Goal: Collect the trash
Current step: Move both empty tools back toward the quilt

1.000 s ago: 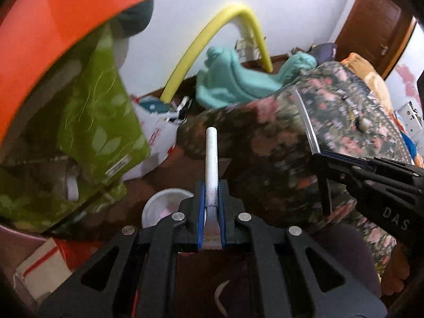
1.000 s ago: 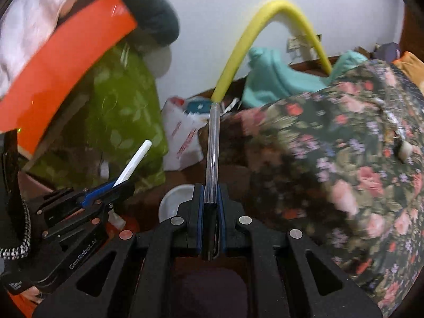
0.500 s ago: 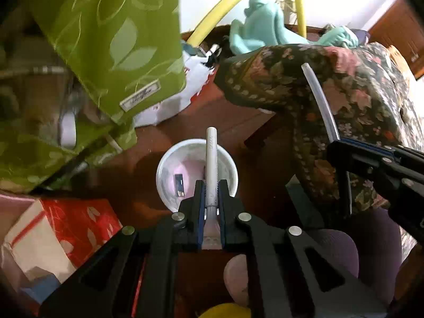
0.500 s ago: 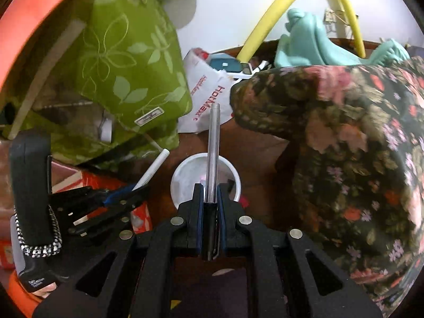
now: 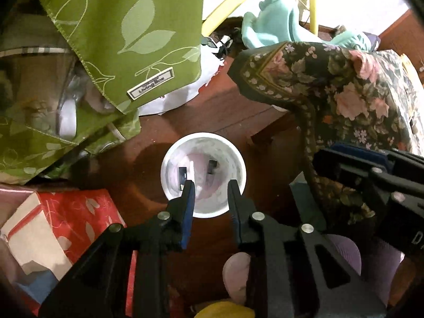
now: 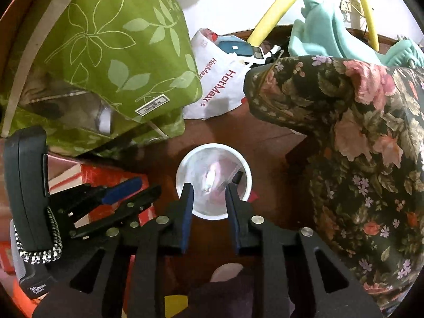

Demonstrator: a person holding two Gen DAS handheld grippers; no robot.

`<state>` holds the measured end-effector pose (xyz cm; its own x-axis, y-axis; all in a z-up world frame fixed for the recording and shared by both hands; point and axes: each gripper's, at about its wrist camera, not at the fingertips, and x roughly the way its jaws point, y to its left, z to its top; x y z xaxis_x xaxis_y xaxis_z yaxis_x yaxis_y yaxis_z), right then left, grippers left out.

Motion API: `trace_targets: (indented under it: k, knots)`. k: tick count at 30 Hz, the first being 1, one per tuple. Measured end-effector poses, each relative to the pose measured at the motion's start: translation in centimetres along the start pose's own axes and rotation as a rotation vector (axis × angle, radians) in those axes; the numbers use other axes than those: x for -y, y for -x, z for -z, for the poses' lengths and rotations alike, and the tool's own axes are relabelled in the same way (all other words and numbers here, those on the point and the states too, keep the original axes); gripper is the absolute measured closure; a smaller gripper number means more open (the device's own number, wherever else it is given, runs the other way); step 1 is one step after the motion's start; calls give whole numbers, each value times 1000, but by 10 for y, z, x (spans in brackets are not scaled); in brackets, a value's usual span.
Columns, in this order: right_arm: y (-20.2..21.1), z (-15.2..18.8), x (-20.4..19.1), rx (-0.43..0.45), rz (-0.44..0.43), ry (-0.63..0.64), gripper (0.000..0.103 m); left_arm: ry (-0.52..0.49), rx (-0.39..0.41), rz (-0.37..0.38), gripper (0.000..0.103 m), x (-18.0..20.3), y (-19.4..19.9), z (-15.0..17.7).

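Both grippers point steeply down, side by side. The left gripper [image 5: 211,185] has just been opening; its jaws stand apart with nothing between them. The right gripper [image 6: 208,188] has likewise just been opening, its jaws parted and empty.

Dim, warm indoor light; fisheye-warped edges

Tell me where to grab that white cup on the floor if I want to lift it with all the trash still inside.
Probably by the rim of the white cup, coming straight down from above. It stands upright on the wooden floor with its mouth open, so one finger can go inside and one outside the wall. The far side looks freest; the red box and floral cloth flank it.
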<state>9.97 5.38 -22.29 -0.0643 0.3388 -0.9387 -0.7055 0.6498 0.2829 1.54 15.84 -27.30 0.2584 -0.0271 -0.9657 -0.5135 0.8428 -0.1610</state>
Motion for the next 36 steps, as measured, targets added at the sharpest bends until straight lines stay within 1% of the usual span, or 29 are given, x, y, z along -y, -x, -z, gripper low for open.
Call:
trace_targets:
  k: [5, 9, 18, 25, 27, 30, 36]
  knots:
    - [14, 5, 8, 10, -9, -9, 80, -31, 24, -1, 80, 8, 10, 0]
    - [31, 9, 12, 47, -1, -8, 80, -51, 60, 10, 80, 19, 26, -2]
    - [87, 25, 29, 173, 7, -46, 80, -120, 156, 27, 80, 60, 71, -3]
    - [130, 40, 61, 274, 32, -109, 80, -178, 228, 45, 80, 106, 102, -6]
    - [142, 45, 72, 301, 40, -126, 80, -197, 248, 59, 80, 125, 111, -8]
    - [164, 55, 92, 351, 71, -153, 80, -224, 265, 82, 80, 149, 118, -10]
    - [206, 77, 142, 436, 142, -219, 80, -324, 289, 107, 80, 213, 126, -17]
